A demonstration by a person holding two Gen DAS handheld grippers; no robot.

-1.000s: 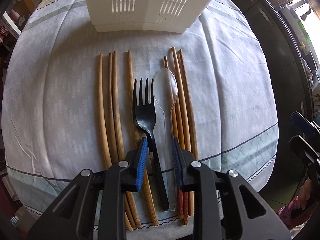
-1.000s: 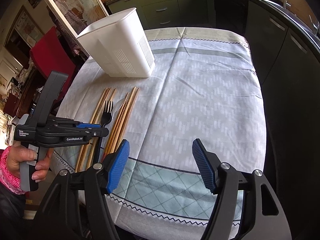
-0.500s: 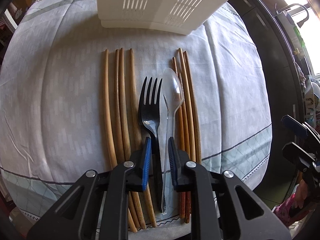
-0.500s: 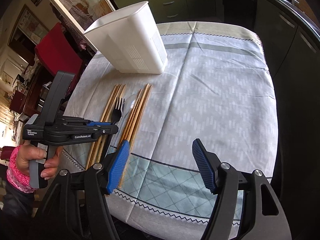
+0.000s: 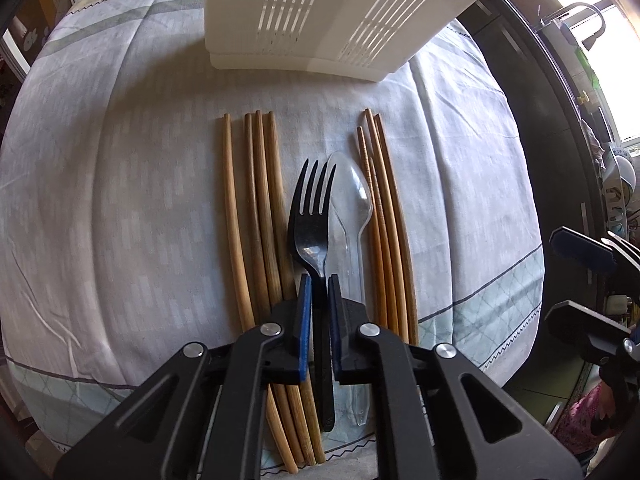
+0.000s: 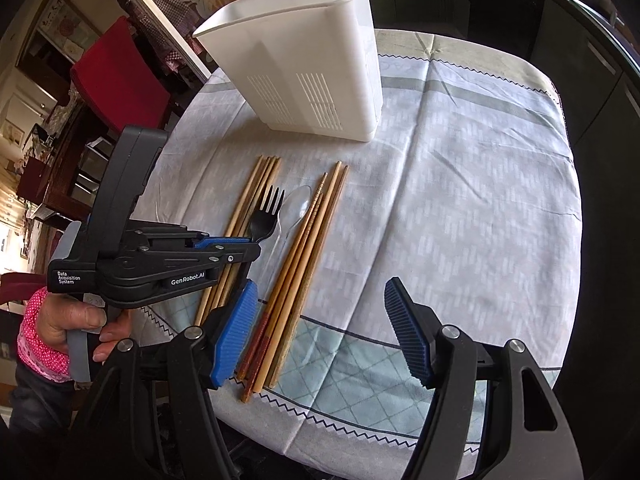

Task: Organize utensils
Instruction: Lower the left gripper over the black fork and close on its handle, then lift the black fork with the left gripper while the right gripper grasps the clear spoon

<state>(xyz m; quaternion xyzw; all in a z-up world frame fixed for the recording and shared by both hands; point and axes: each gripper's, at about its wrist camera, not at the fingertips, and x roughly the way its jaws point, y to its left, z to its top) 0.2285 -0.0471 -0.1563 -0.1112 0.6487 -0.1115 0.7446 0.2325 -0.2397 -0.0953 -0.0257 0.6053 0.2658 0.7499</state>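
Observation:
My left gripper is shut on the handle of a black plastic fork, which is raised a little off the cloth; the gripper and fork also show in the right wrist view. A clear plastic spoon lies on the cloth just right of the fork. Several wooden chopsticks lie in two groups, one left and one right of them. A white slotted utensil holder stands beyond them. My right gripper is open and empty above the table's near edge.
A pale patterned tablecloth covers the round table. Dark kitchen cabinets stand on the right and behind. A red chair stands at the far left of the table.
My left gripper has closed on the fork handle and lifted the fork slightly, moving forward toward the holder. The right gripper has stayed open and moved closer to the table.

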